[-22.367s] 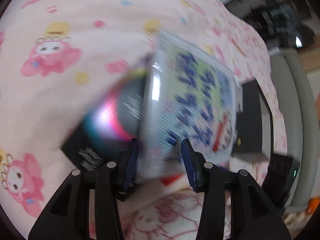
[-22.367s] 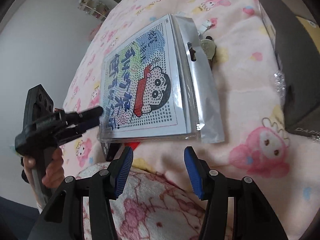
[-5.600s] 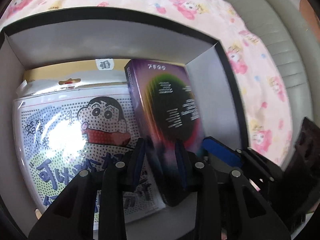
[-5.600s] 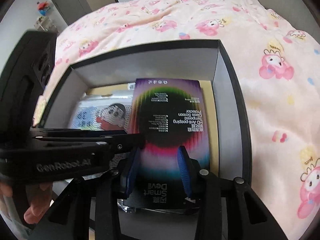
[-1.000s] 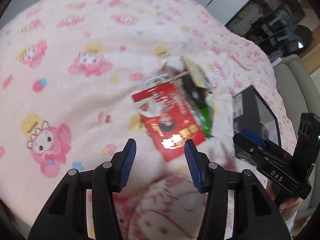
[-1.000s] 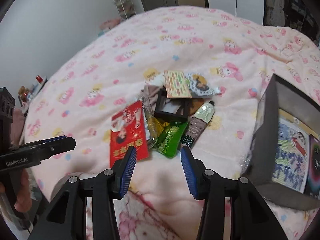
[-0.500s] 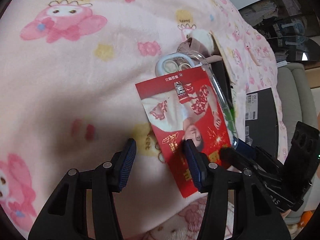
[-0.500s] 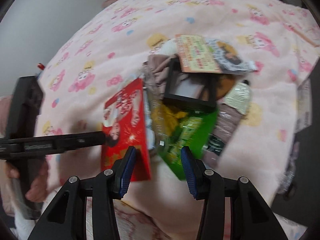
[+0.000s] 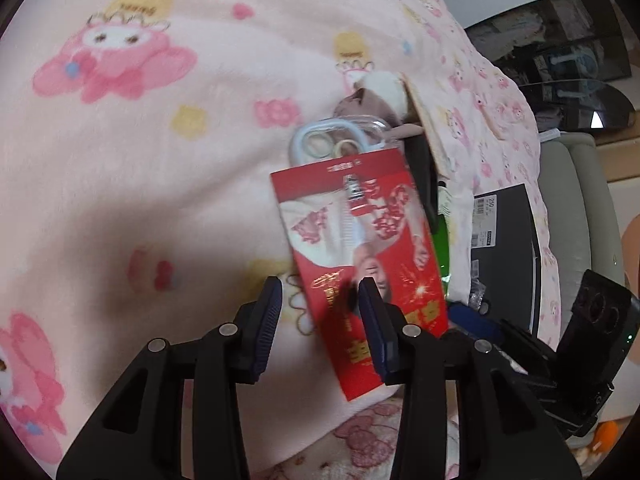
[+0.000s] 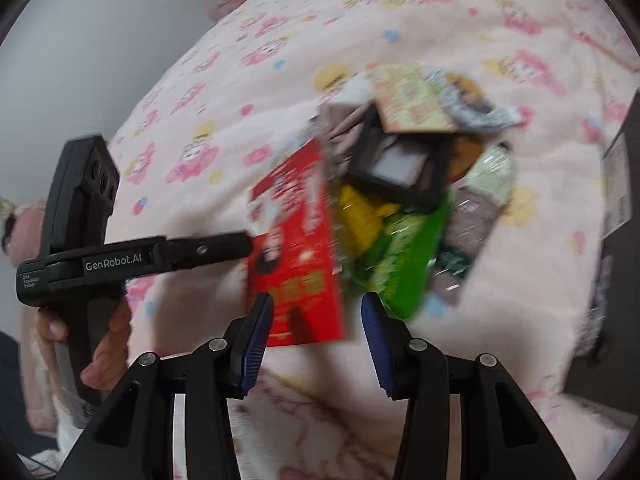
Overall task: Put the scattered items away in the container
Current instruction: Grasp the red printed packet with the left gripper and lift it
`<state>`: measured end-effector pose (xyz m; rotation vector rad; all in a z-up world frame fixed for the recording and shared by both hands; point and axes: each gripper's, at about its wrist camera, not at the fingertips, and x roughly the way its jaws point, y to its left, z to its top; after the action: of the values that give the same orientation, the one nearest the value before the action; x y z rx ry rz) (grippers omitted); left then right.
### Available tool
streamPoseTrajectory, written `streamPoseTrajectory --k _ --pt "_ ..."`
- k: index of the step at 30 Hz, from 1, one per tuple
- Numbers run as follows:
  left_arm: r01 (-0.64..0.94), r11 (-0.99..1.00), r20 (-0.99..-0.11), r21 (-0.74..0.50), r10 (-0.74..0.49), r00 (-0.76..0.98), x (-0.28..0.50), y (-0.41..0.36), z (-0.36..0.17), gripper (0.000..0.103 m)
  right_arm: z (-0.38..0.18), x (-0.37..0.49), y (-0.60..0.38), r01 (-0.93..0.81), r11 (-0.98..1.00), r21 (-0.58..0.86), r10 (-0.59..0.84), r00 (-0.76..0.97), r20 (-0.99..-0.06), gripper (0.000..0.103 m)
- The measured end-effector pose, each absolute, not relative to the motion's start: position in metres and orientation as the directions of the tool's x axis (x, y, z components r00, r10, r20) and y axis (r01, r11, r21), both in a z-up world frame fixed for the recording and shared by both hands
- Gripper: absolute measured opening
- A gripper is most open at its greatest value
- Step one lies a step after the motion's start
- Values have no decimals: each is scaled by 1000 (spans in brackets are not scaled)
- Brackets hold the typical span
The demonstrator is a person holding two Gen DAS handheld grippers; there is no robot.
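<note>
- The red packet [image 9: 360,256] [image 10: 296,248] is flat and rectangular, glossy red with a printed person, gold characters near one short end and a white patch toward the other.
- It lies on the pink blanket [image 9: 160,152] [image 10: 400,20] of the bed, at the left edge of a pile of items; in the left wrist view its long axis runs from near the tool up and away, leaning a little left, with the gold-lettered end nearest the camera.
- The left tool [image 9: 320,320] has its jaws spread, one finger over the blanket left of the packet and the other over the packet's face; whether it touches cannot be told.
- The right tool [image 10: 316,332] is spread too, over the packet's near end; the picture is blurred.
- Beside the packet lie a green bag [image 10: 408,264], a yellow wrapper [image 10: 360,216], a dark frame [image 10: 400,160] and an orange card [image 10: 412,100].
- A clear phone case [image 9: 332,140] peeks from under the packet's far end.
- The black box [image 9: 504,256] stands to the right of the pile.
</note>
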<state>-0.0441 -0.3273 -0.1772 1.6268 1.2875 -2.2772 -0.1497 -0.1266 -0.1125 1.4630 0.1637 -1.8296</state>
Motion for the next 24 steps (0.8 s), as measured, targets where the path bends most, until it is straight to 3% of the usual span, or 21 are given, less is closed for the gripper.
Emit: streamPoseTrajectory --k 17,24 --pt "382 -642 -740 -665 494 -457 -61 -298 -165 46 -103 -131 -115 658 -645 389 -514 4 -858 41" --pt "417 -706 -812 -573 419 -407 -72 -292 -162 50 -110 -145 -107 622 -706 338 -479 -69 -875 41"
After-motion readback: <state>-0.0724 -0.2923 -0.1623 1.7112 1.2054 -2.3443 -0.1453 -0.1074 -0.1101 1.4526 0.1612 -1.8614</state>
